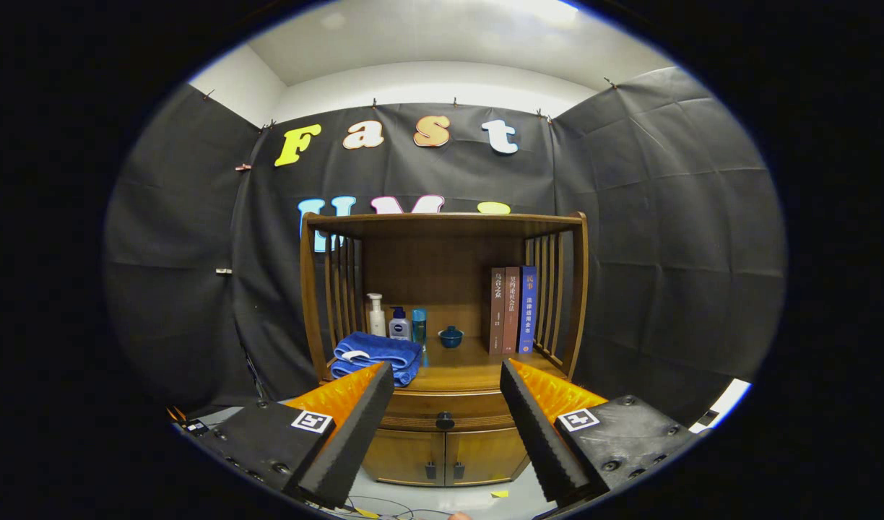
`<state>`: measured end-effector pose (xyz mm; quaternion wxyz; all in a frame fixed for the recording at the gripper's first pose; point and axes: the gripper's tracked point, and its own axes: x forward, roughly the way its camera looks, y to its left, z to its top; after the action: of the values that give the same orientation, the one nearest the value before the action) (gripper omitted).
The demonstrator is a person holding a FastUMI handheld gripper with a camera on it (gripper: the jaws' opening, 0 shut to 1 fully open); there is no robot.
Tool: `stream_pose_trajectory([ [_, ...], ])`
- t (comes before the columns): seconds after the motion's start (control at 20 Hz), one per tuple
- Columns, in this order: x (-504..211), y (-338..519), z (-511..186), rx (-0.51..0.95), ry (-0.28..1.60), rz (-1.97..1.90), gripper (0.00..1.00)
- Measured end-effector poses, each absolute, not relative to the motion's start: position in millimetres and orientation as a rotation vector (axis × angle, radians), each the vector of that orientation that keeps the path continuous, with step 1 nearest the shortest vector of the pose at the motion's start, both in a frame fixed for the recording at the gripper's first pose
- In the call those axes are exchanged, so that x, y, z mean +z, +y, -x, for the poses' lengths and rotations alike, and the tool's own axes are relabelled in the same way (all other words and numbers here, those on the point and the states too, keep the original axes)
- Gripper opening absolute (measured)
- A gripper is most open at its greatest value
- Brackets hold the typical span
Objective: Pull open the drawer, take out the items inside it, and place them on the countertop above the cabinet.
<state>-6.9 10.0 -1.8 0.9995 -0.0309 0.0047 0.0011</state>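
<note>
Black cloth closes the booth on all sides, and a wooden cabinet [442, 347] stands against the back wall. Starting at the gripper [447, 393]: its two fingers are spread wide apart and hold nothing. They do not touch anything. Between them, a little beyond the tips, I see the drawer [442, 413] with its dark round knob [445, 420]. The drawer front sits level with the cabinet, so it looks closed. Under it are two small doors [445, 456], also closed.

Above the drawer is the countertop [471, 372], under a shelf roof with slatted sides. It already carries things: a folded blue towel [375, 356] at the front, close behind one fingertip, then a white pump bottle [376, 315], a second bottle with a dark cap [400, 324] and a blue-green tube [419, 326] behind it. A small blue cup [451, 336] stands in the middle, and three books [513, 310] stand upright on the other side.

My judgement is that the task has not begun yet. The drawer must be pulled open first, and its contents are hidden. The bare wood in the middle front of the countertop seems the best place for the items.
</note>
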Motion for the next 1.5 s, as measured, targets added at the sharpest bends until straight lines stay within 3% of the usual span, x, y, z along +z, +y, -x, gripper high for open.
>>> stream_pose_trajectory([
  [0.75,-23,19,3,0.012,-0.002,0.073,0.98],
  [1.25,-127,14,-37,0.018,0.04,0.149,0.99],
  [1.5,-202,-3,-92,-0.007,0.166,0.106,0.99],
])
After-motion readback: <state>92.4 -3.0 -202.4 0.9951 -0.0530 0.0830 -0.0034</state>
